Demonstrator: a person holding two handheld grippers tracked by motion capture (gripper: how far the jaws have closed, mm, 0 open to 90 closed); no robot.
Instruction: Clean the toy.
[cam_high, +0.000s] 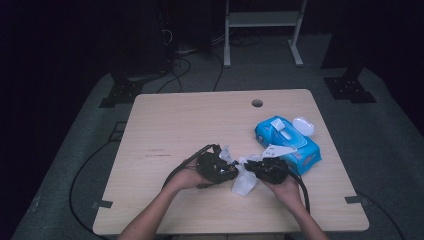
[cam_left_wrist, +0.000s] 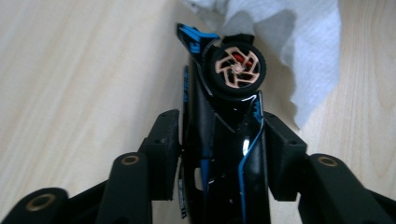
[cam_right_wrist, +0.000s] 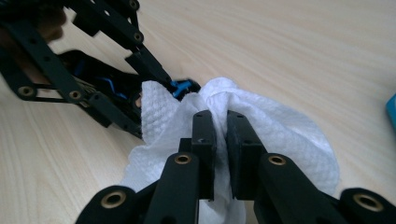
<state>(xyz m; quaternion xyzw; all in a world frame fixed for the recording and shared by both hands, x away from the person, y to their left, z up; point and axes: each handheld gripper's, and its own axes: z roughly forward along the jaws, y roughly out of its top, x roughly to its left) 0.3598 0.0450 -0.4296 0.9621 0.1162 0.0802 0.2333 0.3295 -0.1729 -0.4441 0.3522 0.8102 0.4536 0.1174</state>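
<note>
A black toy car (cam_left_wrist: 229, 144) with blue stripes and a copper-spoked wheel (cam_left_wrist: 237, 70) sits between the jaws of my left gripper (cam_left_wrist: 222, 126), whose pads press on its two sides. The car's nose points away from me, towards a white wipe (cam_left_wrist: 303, 42). My right gripper (cam_right_wrist: 220, 116) is shut on a bunched fold of that wipe (cam_right_wrist: 289, 126), which touches the car's blue tip (cam_right_wrist: 182, 86). In the high view, the left gripper (cam_high: 215, 167) and right gripper (cam_high: 260, 167) meet at the front middle of the table (cam_high: 200, 120), with the wipe (cam_high: 244, 184) hanging between them.
A blue pack of wipes (cam_high: 287, 142) lies to the right, just behind the right gripper, its white lid (cam_high: 303, 126) flipped open. A round hole (cam_high: 257, 103) sits near the table's far edge. Bare wood stretches to the left and back.
</note>
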